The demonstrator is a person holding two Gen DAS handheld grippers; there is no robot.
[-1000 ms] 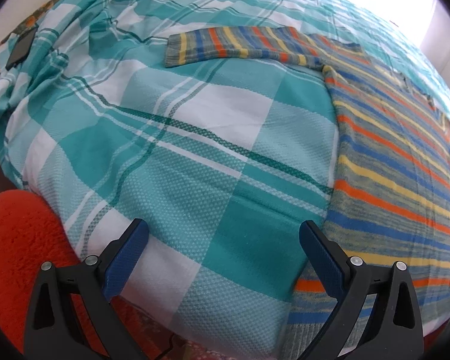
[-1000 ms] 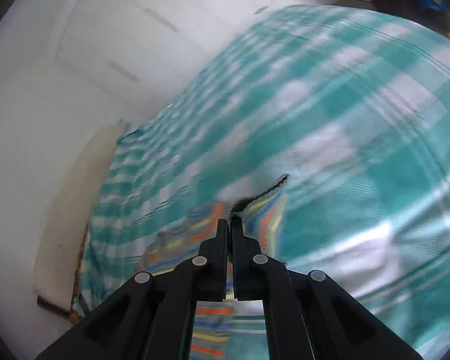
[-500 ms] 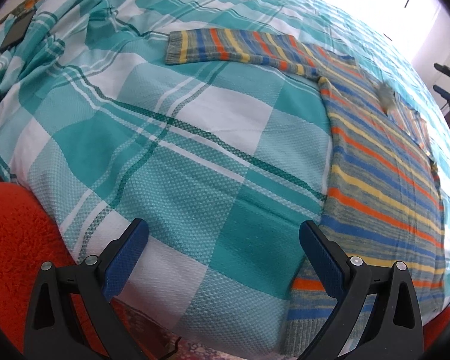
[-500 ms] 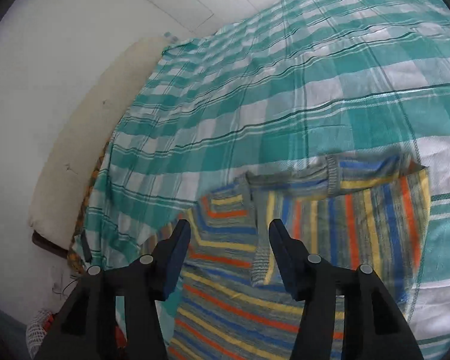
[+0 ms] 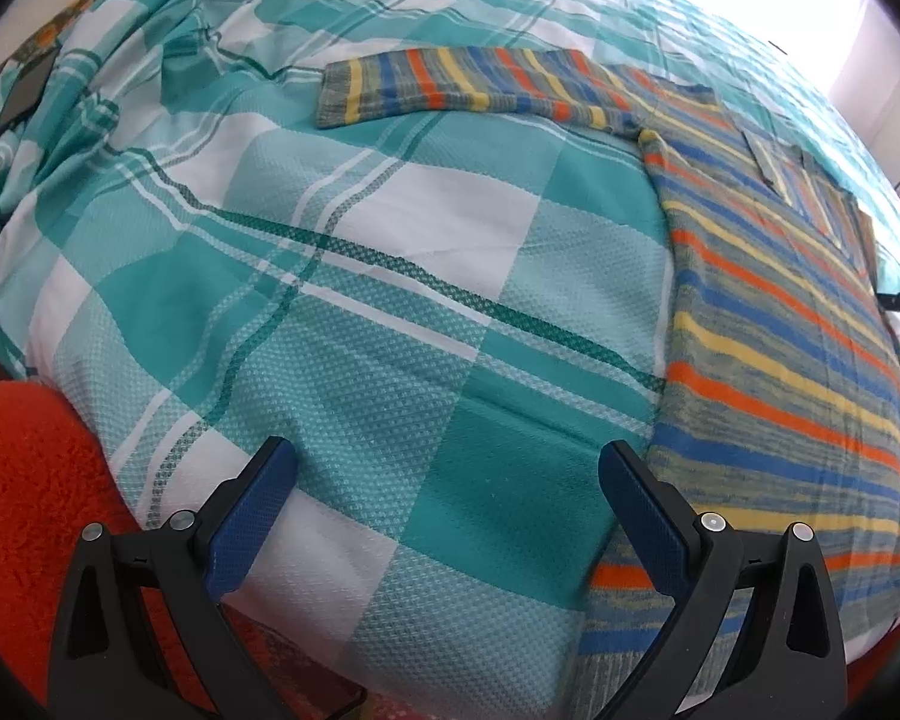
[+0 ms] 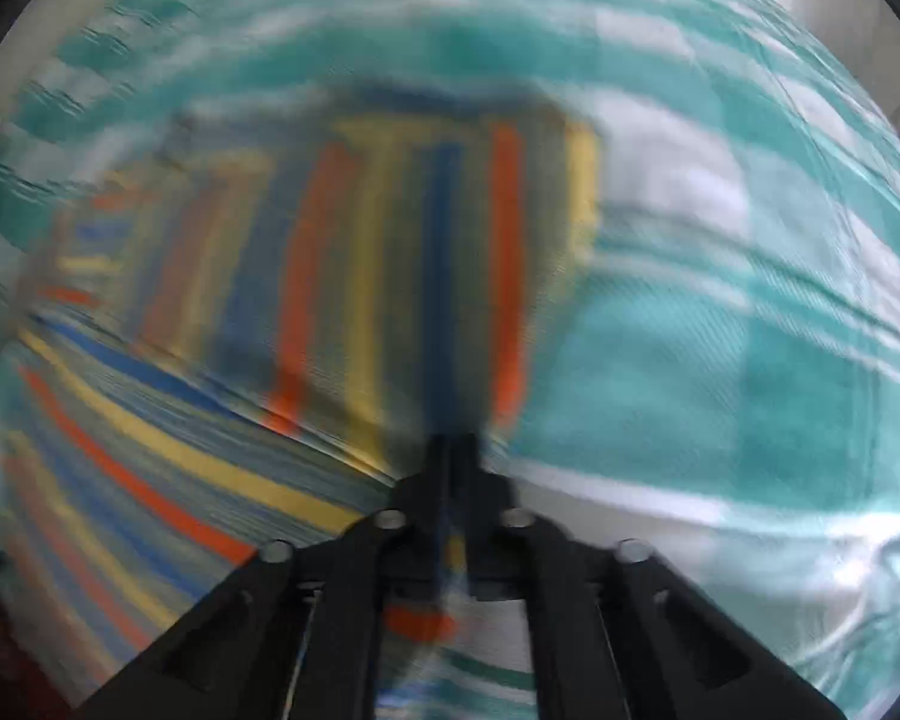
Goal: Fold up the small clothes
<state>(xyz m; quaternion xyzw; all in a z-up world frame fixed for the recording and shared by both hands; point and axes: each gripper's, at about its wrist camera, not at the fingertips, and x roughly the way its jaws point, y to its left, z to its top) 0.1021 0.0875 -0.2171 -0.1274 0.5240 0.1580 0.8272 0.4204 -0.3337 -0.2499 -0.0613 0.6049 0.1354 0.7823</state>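
Sweater, striped in orange, yellow, blue and grey, lies flat on the bed, over a teal-and-white checked bedspread. In the left wrist view its body fills the 3 o'clock side and runs down to the bed's near edge at 5 o'clock. One sleeve stretches out toward 12 o'clock, unfolded. At 2 o'clock a striped panel lies doubled over the body, so the far sleeve appears already folded in.

The step in hand, judged from this layout, is the sleeve stage of the fold: one side is in, the other is not yet. The next move calls for a grip on the outstretched sleeve near its cuff and a carry across the body, keeping the fabric flat.

The left claw hangs over bare bedspread at 6 o'clock, pointing steeply down, its jaws released and wide apart with nothing between them; the sweater's hem lies just beside its right-hand finger.

The right claw also points steeply down, above the sweater's edge where stripes meet bedspread. The right wrist view is heavily motion-blurred. The jaws are clenched together; whether a pinch of knit is caught between them cannot be told through the blur.

An orange rug shows at 8 o'clock, below the bed's edge.
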